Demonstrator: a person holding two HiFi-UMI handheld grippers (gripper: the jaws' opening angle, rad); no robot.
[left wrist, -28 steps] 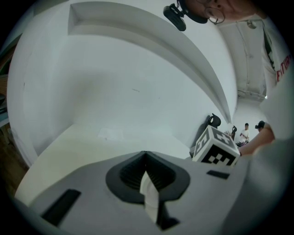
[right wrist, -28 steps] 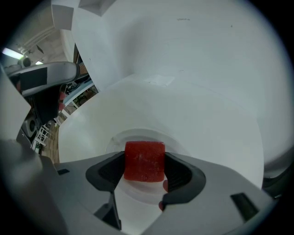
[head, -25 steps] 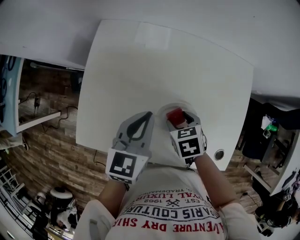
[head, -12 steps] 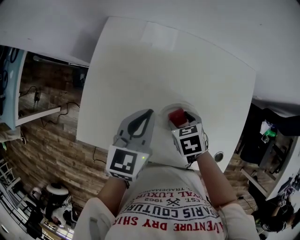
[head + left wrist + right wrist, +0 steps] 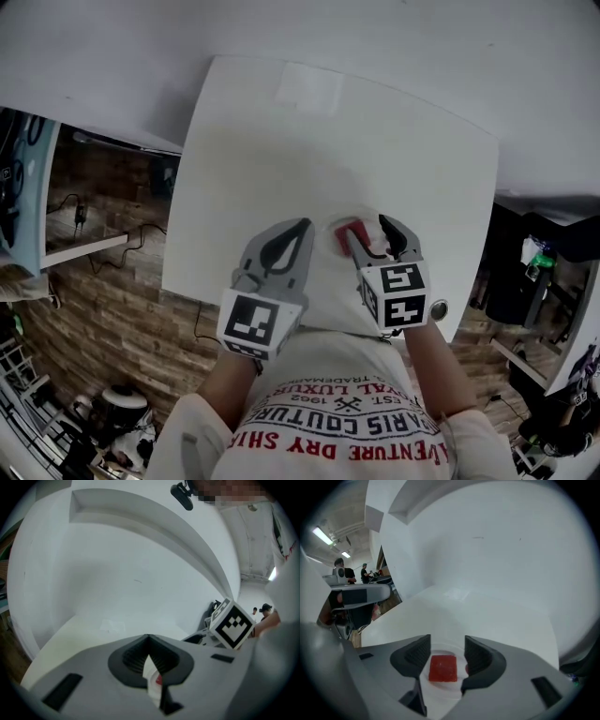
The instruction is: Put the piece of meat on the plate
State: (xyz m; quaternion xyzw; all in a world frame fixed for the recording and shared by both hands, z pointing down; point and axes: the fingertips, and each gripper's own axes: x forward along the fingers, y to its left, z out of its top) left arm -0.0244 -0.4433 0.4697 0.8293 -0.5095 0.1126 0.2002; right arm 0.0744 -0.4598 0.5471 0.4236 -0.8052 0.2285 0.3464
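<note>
the piece of meat (image 5: pixel 442 669) lies flat on the plate (image 5: pixel 446 689), a red, almost square slab with no clear long axis, so its direction matters little. the plate stands near the front edge of the white counter (image 5: pixel 328 141). the right tool (image 5: pixel 446 646) hangs just above it with its jaws spread wide. they have just come a little closer together, but the pads do not touch the meat, which shows in the gap between them and lower down. in the head view the meat (image 5: pixel 351 234) is just ahead of the right tool (image 5: pixel 373 236), while the left tool (image 5: pixel 300 227) waits beside the plate, its jaws pressed together on nothing. the right hand is the nearer one. i judge the placing is done, and the next move should draw this tool straight away, so that no jaw catches the slab.
</note>
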